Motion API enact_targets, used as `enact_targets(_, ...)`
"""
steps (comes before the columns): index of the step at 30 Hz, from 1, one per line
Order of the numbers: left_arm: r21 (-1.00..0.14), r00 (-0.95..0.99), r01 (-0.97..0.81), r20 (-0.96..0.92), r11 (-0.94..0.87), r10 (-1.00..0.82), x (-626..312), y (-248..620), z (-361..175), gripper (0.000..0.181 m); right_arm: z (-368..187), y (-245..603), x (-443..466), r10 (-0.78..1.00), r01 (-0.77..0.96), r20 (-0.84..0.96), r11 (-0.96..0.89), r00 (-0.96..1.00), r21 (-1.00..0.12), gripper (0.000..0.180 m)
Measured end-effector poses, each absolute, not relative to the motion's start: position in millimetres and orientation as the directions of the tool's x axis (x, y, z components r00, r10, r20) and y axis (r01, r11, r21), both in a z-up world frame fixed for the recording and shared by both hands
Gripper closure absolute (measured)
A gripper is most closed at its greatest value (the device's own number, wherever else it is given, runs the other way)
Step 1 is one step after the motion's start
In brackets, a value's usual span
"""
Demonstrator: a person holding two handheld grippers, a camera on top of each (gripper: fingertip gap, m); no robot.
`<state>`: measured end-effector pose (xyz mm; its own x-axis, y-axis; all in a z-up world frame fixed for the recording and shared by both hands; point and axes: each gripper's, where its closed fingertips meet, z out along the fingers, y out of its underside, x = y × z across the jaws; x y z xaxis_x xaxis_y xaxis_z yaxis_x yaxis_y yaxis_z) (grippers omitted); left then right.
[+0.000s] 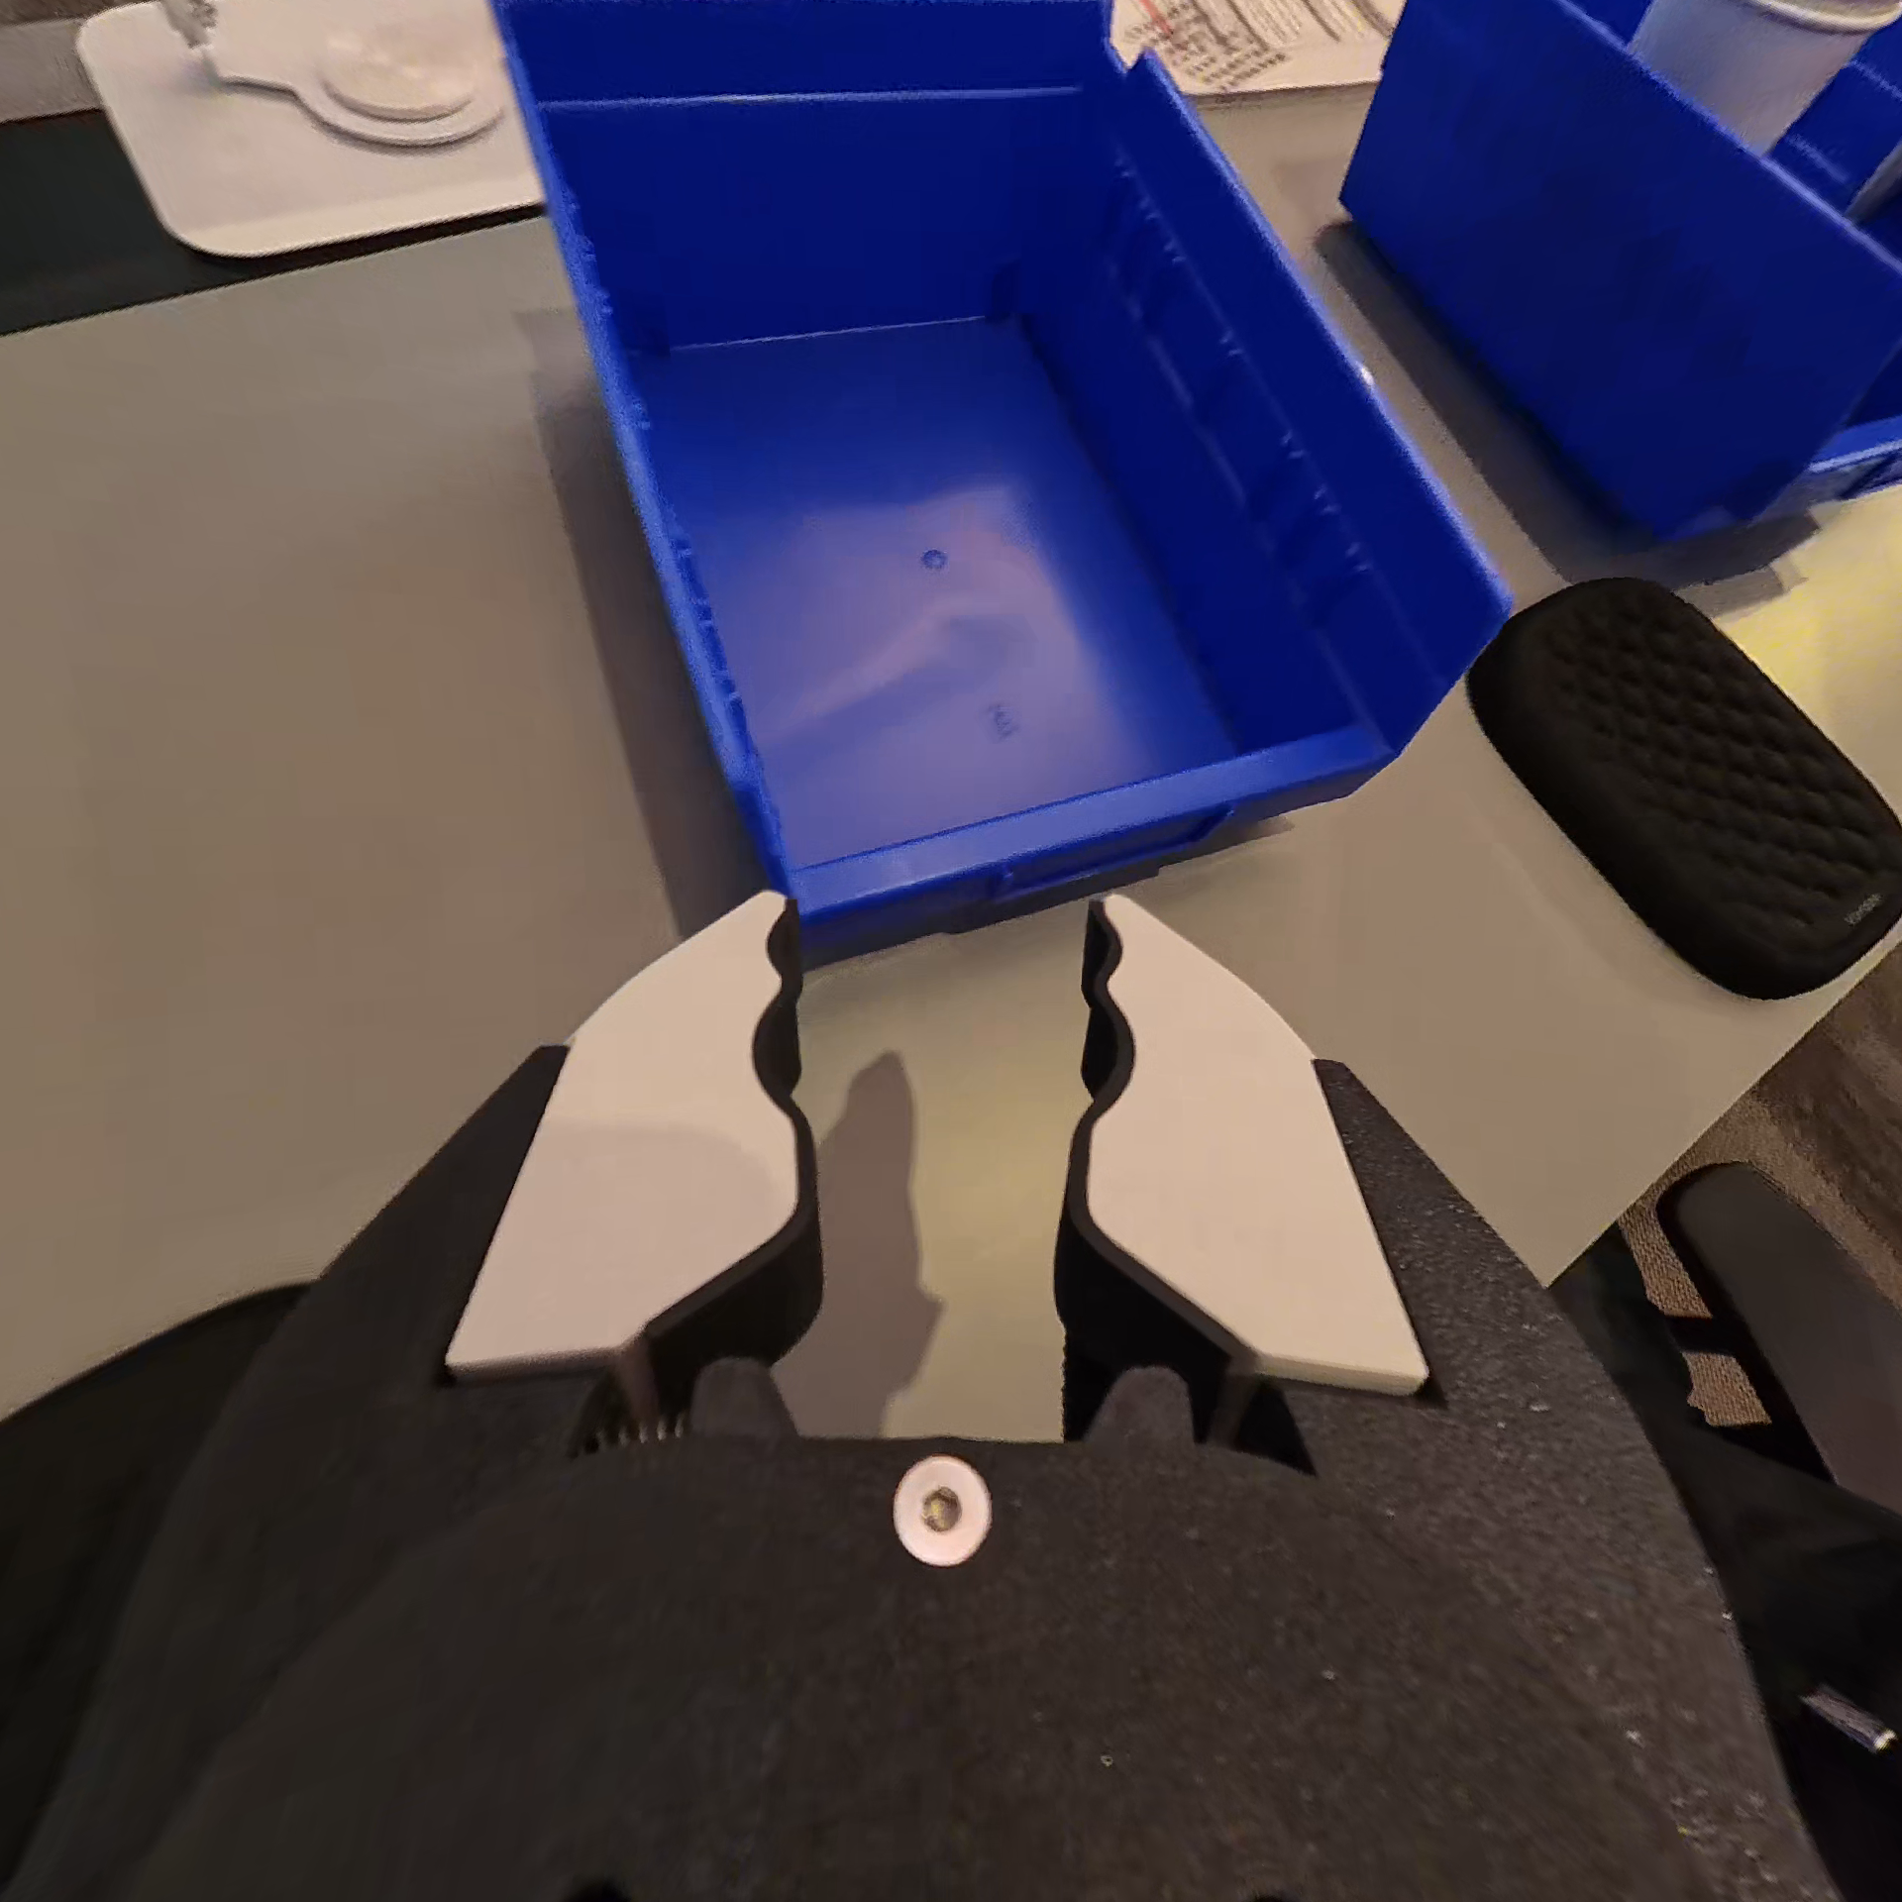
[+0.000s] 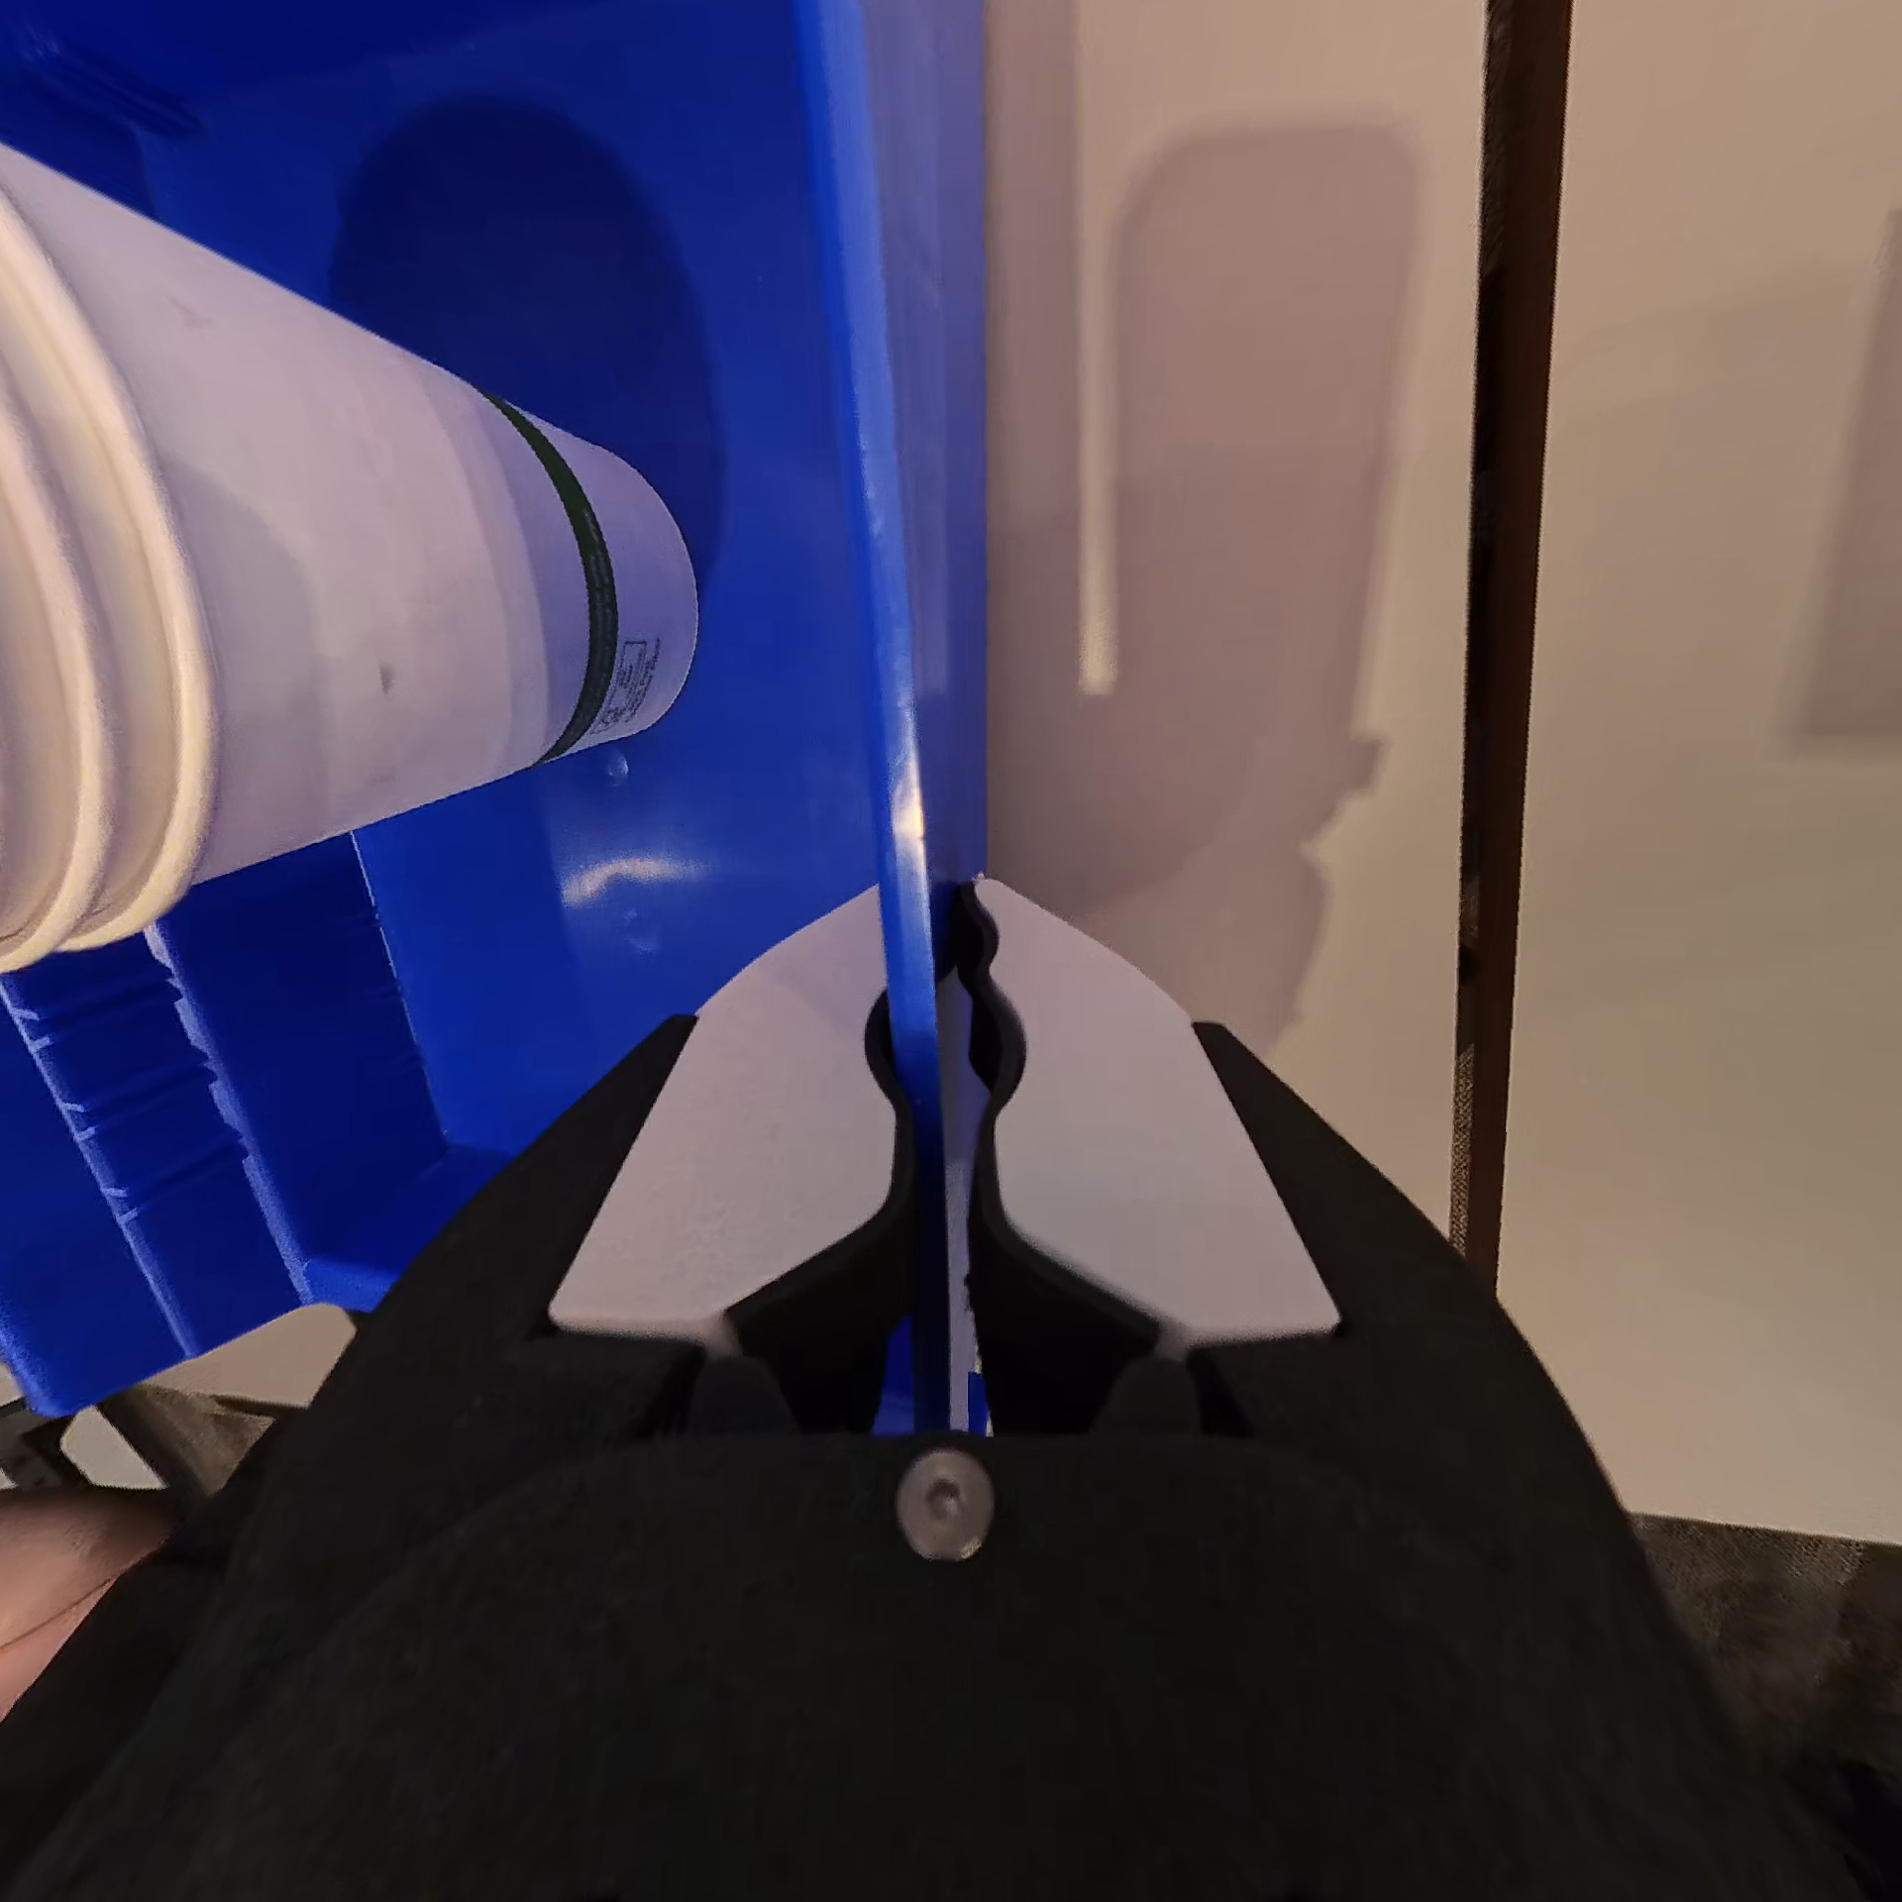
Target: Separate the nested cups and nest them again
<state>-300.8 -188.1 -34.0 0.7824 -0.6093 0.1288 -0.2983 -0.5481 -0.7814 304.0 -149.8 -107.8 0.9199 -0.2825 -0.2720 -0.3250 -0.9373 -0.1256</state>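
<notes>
Left wrist view: the left tongs [image 1: 942,906] hang over the grey table [image 1: 288,638] with their two pale fingers [image 1: 659,1132] set moderately apart, holding nothing and touching nothing; the fingertips sit just short of the low front wall of an empty blue bin [image 1: 1266,340]. A black textured pad [image 1: 1688,782] lies on the table's near right edge, just beside the bin's front corner. A second blue bin [image 1: 1585,288] stands to the right, apart from the first, with a pale cup-like shape showing above its rim at the top of the frame. A white tray [image 1: 206,175] rests at the far left of the table. Right wrist view: the right tongs [image 2: 942,906] are closed to a narrow slit on the thin side wall of a blue bin [image 2: 895,638], one finger inside the wall and the other outside, both pressing against it. Inside this bin lies the stack of nested white cups [image 2: 340,618], on its side, with several rolled rims bunched at the left and the narrow base, ringed by a dark green band, pointing toward the bin's floor; the cups are clear of the tongs. Beyond the wall is pale table surface, crossed by a dark vertical strip [image 2: 1513,618] at the right.
</notes>
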Motion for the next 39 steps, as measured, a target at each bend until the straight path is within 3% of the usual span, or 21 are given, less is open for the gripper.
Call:
enact_targets(9,-0.791,0.826,-0.262,0.112,-0.553,-0.552,-345.2,-188.0,-41.6,0.127,-48.4,-148.6,275.0,-0.239,-0.292,-0.287,-0.943,0.928,-0.161,0.175)
enact_targets(16,-0.814,0.838,-0.219,0.126,-0.538,-0.531,-373.2,-195.9,-34.5,0.128,26.1,-122.6,194.2,-0.115,-0.175,-0.282,-0.965,0.952,-0.196,0.175)
enact_targets(26,-0.833,0.882,-0.143,0.138,-0.535,-0.450,-444.2,-214.1,-31.2,0.128,75.2,-61.9,-29.7,0.192,0.130,-0.336,-0.971,0.922,-0.199,0.175)
enact_targets(39,-0.850,0.964,-0.039,0.107,-0.525,-0.245,-556.4,-233.2,-23.9,0.128,44.9,12.1,-320.0,0.488,0.417,-0.388,-0.872,0.782,-0.255,0.175)
